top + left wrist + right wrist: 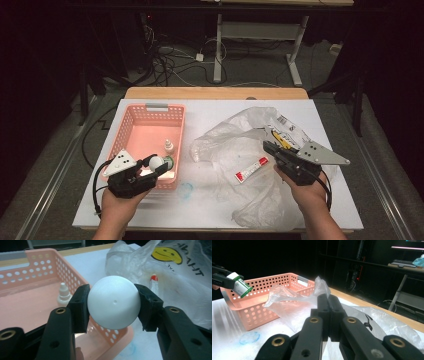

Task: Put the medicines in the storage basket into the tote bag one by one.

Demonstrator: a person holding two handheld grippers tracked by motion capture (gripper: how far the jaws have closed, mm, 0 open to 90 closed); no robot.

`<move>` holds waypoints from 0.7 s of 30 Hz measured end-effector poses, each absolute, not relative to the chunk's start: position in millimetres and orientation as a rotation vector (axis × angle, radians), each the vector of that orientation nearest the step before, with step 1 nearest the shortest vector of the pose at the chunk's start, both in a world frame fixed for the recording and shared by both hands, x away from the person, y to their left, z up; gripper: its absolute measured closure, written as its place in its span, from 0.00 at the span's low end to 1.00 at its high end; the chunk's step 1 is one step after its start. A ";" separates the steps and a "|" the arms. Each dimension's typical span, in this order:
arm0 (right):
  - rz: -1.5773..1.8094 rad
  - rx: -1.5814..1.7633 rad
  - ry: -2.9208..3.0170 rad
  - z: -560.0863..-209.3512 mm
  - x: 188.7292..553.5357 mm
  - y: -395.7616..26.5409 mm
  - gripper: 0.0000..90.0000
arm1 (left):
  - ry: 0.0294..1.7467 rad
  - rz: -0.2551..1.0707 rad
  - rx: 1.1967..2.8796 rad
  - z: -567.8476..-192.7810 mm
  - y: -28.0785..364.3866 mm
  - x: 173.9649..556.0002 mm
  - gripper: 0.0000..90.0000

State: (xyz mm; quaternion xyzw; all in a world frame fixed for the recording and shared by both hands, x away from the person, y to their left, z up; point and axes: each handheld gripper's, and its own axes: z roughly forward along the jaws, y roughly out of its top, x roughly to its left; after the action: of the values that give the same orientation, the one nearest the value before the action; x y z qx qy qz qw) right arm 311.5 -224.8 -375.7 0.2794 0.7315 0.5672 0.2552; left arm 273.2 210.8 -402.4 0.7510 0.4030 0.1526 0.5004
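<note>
Left gripper (113, 305) pinches a white round-capped bottle (113, 302) at frame centre, directly above the pink basket's (37, 270) near-right corner.

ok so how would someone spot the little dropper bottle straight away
Find the pink basket on the left of the white table. The dropper bottle stands upright inside it, by its right wall. It is small and pale with a pointed cap, unlike the round white ball held in the left gripper.
</note>
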 end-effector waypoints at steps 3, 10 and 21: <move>1.539 0.761 1.986 -375.4 311.3 -225.0 1.00 | 0.957 0.353 1.826 -403.6 203.1 272.3 0.54; 1.541 0.762 1.987 -375.4 311.1 -225.1 1.00 | 0.901 0.322 1.866 -407.1 182.2 269.4 0.54; 1.535 0.752 1.993 -377.0 311.4 -223.2 1.00 | 0.846 0.288 1.901 -414.1 158.3 267.4 0.54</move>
State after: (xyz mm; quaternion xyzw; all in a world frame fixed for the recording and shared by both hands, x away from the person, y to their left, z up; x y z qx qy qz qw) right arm 311.4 -223.2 -377.0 0.2771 0.7340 0.5652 0.2549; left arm 267.4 158.3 -414.1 0.7851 0.3493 0.1190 0.4975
